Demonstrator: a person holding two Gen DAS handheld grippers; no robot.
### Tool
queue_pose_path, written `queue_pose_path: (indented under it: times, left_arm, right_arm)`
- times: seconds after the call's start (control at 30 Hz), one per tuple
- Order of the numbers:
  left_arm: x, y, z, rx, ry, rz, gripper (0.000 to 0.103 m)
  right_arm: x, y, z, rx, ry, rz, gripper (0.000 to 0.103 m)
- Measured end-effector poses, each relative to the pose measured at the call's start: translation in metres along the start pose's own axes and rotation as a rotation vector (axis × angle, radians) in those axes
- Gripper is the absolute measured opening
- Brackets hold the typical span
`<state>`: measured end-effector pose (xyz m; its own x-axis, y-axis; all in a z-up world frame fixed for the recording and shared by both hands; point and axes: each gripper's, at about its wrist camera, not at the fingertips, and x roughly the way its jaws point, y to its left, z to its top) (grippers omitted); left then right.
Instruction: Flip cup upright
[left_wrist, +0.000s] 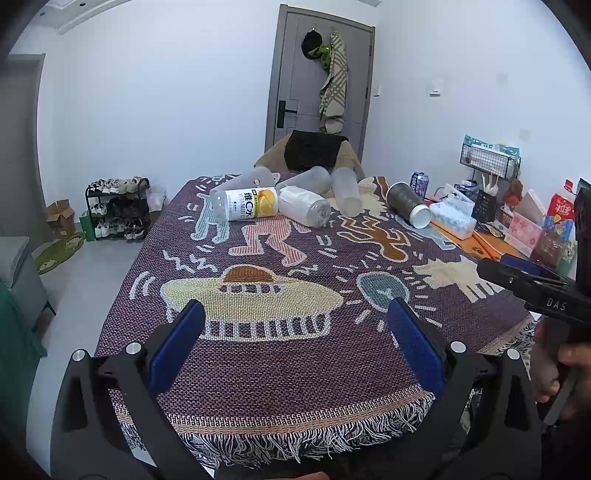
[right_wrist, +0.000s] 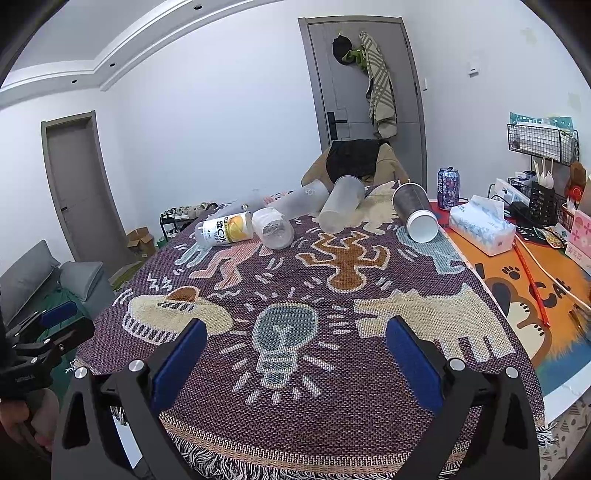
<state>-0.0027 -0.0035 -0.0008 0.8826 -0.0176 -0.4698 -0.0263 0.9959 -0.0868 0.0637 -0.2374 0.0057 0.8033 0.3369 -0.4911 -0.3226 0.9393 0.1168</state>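
Several cups lie on their sides at the far end of the patterned blanket (left_wrist: 280, 369). A dark grey paper cup (left_wrist: 408, 208) with a white inside lies at the right, also in the right wrist view (right_wrist: 415, 212). Frosted clear cups (left_wrist: 347, 192) (right_wrist: 340, 208) lie next to a white-wrapped cup (left_wrist: 304, 205) (right_wrist: 273, 227) and a yellow-label vitamin cup (left_wrist: 245, 208) (right_wrist: 225, 230). My left gripper (left_wrist: 295, 317) is open and empty above the near blanket. My right gripper (right_wrist: 295, 336) is open and empty too, far from the cups.
A tissue pack (right_wrist: 482, 223), a drink can (right_wrist: 448, 188), wire baskets and snack boxes crowd the orange mat (right_wrist: 524, 291) on the right. A chair with dark clothing (right_wrist: 354, 158) stands behind the table. A shoe rack (left_wrist: 118, 208) stands on the floor at left.
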Motion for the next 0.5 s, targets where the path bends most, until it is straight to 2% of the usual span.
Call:
queue_pose_path:
  times: [0.5]
  left_arm:
    - [0.0057, -0.0005, 0.0065, -0.019, 0.005, -0.033, 0.098]
  right_arm:
    - [0.0042, 0.0015, 0.0069, -0.015, 0.010, -0.006, 0.095]
